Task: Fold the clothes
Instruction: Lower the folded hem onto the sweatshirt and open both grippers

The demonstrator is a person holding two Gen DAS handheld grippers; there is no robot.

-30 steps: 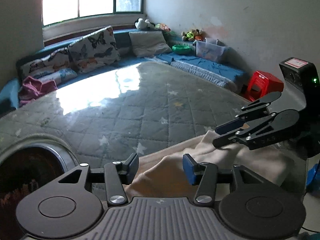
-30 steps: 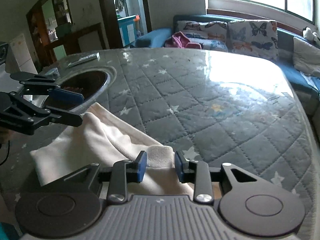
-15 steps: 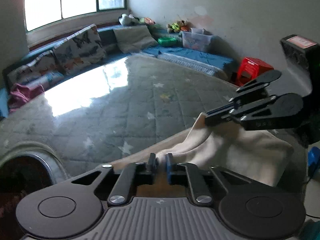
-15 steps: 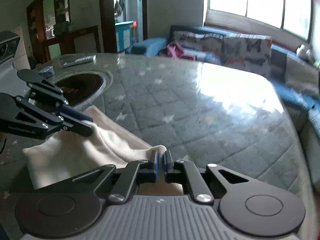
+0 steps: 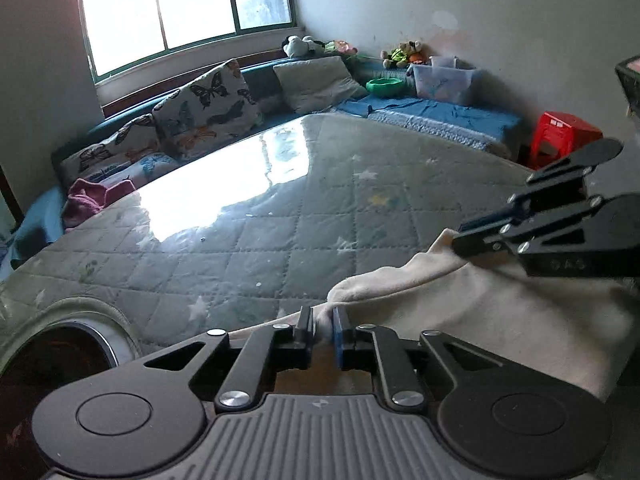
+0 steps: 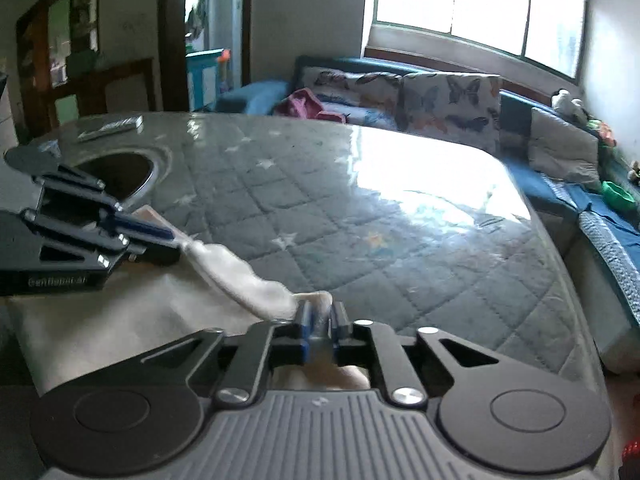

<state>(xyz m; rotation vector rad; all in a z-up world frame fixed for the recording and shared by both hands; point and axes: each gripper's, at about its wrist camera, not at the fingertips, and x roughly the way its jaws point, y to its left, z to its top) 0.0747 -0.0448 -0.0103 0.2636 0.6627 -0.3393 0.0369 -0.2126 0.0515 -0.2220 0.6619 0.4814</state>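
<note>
1. Jaws of the left gripper (image 5: 323, 326) are clamped on the cloth (image 5: 480, 312).
2. Jaws of the right gripper (image 6: 318, 320) are clamped on the same edge.
3. The cloth hangs between them at the near edge of the mattress (image 5: 280, 220).

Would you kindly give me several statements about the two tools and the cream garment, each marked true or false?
1. The left tool is shut on the cream garment. True.
2. The right tool is open and holds nothing. False: it is shut on the garment's edge.
3. The garment's edge is stretched between the two tools. True.
4. The garment lies inside the round opening. False: it is beside the opening, on the quilted surface.
5. A red stool stands beyond the surface. True.
</note>
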